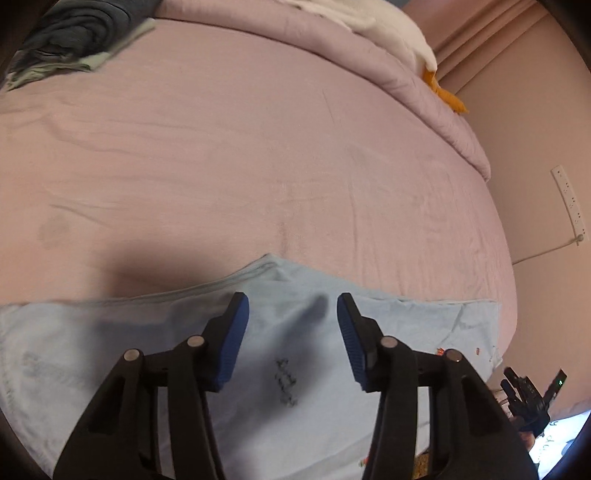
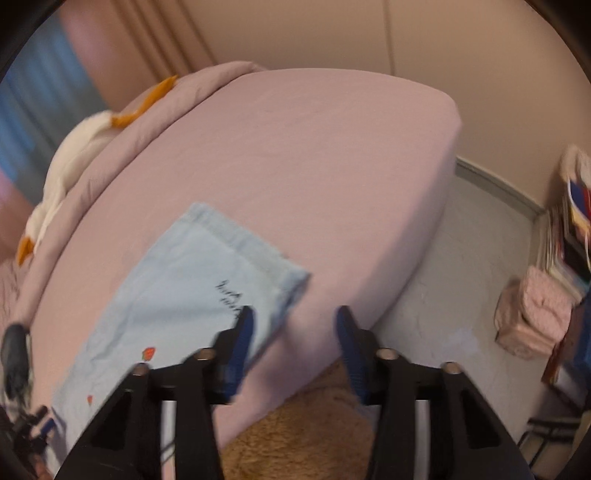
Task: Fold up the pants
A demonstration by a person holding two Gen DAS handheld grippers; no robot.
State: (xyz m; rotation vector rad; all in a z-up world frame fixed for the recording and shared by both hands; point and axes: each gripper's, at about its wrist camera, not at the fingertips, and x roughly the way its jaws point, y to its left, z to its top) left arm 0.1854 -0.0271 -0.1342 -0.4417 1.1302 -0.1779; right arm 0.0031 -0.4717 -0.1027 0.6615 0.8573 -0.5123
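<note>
Seen from the left wrist camera, the left gripper hangs over the light blue pants with its two blue-padded fingers spread wide and nothing between them. The pants lie flat on the pink bed sheet, at the near edge of the bed, and dark stitched lettering on the cloth shows in the gap between the fingers. A folded corner of the pants rises to a point just beyond the fingertips. At the far left corner of the bed sits a pile of dark blue and pale green clothes. Along the far side of the bed runs a rolled pink quilt, and a white plush goose with orange feet lies on it. On the wall to the right of the bed hangs a white power strip. The right gripper shows small and dark at the right end of the pants; its state cannot be read there.

In the right wrist camera, somewhat blurred, the right gripper is spread apart and empty. Its left finger overlaps the hemmed end of the pants, while the other finger stands over bare sheet at the bed's edge. Small red strawberry prints dot the pants. Below the bed's edge lies a tan fluffy rug, and on the grey floor right of the bed stands a pink bag.
</note>
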